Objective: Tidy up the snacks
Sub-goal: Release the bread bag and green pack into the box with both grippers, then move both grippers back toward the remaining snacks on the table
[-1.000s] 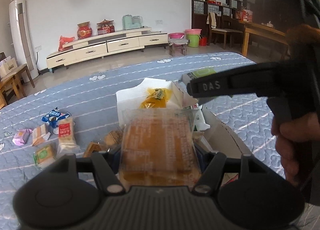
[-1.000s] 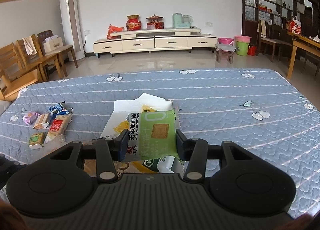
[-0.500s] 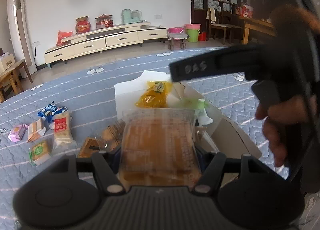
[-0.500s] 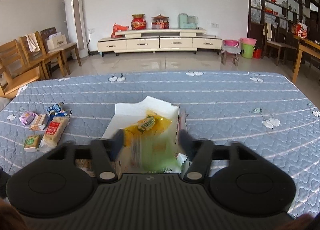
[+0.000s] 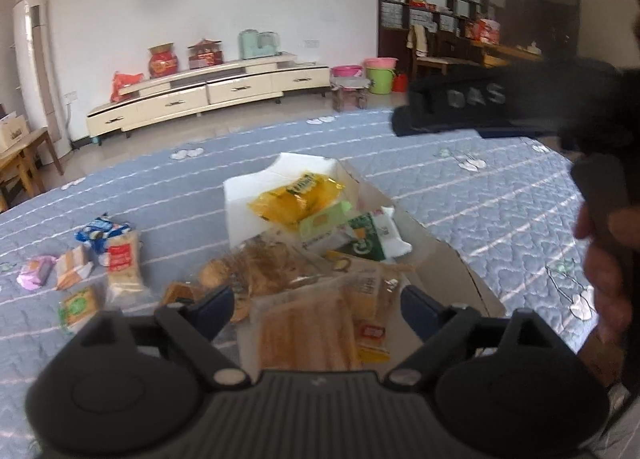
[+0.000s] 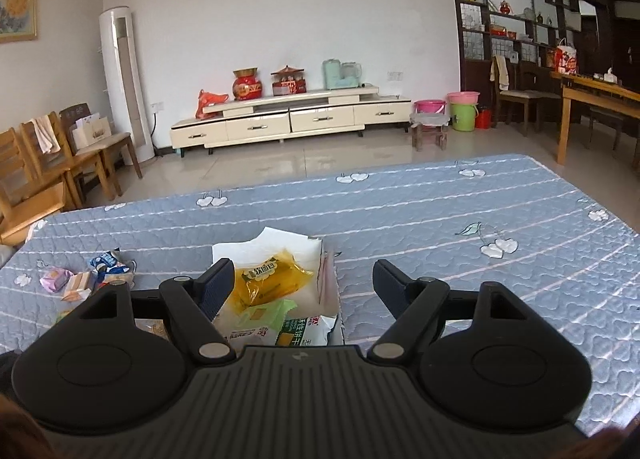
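Snacks [image 5: 86, 267] wait loose on the quilted bed, left of your box [image 5: 448, 259]; your left hand-held gripper [image 5: 316, 305], spread and empty like the right hand-held gripper [image 6: 304, 283], is nearer.

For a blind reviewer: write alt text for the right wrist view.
The right tool, open and holding nothing, hangs over a white box holding a yellow snack packet and green cracker packs. More snacks lie left on the blue quilted surface.

Left tool [image 5: 316, 303] and right tool [image 6: 303, 279], jaws spread wide.
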